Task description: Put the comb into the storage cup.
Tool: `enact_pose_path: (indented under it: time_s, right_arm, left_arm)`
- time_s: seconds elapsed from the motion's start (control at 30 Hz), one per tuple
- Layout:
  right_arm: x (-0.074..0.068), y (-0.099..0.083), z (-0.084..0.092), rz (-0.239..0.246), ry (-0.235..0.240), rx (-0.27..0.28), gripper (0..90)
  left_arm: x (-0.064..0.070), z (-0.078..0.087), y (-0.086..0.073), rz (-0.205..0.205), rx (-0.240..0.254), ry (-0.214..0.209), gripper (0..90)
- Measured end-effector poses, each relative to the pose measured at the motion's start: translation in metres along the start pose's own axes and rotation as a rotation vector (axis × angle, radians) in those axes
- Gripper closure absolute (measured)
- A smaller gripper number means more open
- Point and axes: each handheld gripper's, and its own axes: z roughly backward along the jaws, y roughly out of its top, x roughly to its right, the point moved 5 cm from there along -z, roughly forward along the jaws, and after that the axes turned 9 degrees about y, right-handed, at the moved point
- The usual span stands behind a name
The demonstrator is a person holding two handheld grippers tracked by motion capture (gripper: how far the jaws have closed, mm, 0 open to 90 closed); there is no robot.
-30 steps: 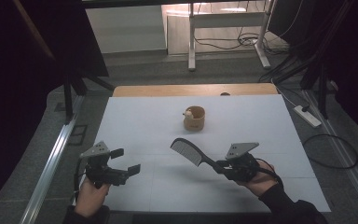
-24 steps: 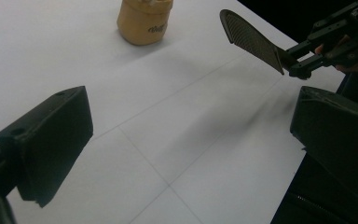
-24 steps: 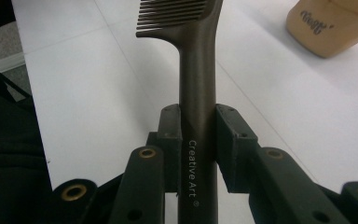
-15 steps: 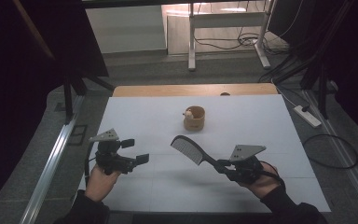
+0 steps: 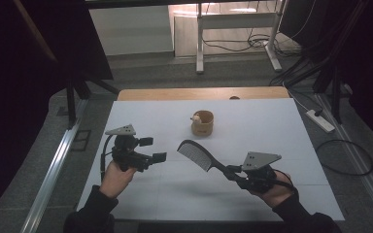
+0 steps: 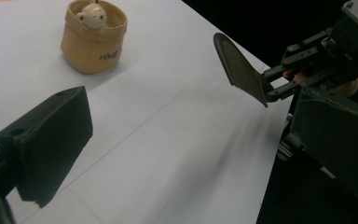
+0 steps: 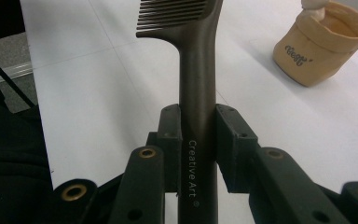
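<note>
A dark comb (image 5: 196, 155) hangs over the white table top (image 5: 281, 126), teeth end pointing up and left. My right gripper (image 5: 233, 172) is shut on its handle; the right gripper view has the handle (image 7: 198, 84) clamped between both pads of that gripper (image 7: 198, 126). My left gripper (image 5: 153, 149) is held above the table's left side, open with nothing between its fingers. In the left gripper view its wide-apart jaws (image 6: 191, 140) frame bare table, with the comb (image 6: 240, 70) ahead at the right. A tan fabric pouch (image 5: 202, 124) with a small pale figure inside stands at the table's far centre.
The pouch (image 6: 93, 39) (image 7: 324, 44) is the only loose object on the table. A wooden edge (image 5: 204, 93) runs along the far side. A metal rail (image 5: 53, 170) lies on the floor at left, a power strip (image 5: 320, 121) and cables at right.
My left gripper has moved right and a little up, toward the table's middle. The right gripper and the comb have stayed in place.
</note>
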Motion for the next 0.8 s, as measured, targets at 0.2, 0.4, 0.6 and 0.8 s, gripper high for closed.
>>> enact_pose_path:
  time_s: [0.2,0.4,0.6,0.8]
  right_arm:
    - [-0.002,0.002,0.0,0.015,-0.003,0.008,72.6]
    - [-0.004,0.003,-0.001,0.031,-0.005,0.013,72.5]
    - [-0.005,0.004,-0.001,0.04,-0.009,0.015,72.5]
    - [-0.006,0.005,-0.001,0.051,-0.011,0.02,72.5]
  left_arm:
    - [0.002,-0.01,0.006,0.005,-0.015,-0.033,0.0]
    - [0.004,-0.017,0.011,0.015,-0.024,-0.068,0.0]
    - [0.007,-0.024,0.019,0.017,-0.031,-0.1,0.0]
    - [0.009,-0.032,0.022,0.031,-0.04,-0.139,0.0]
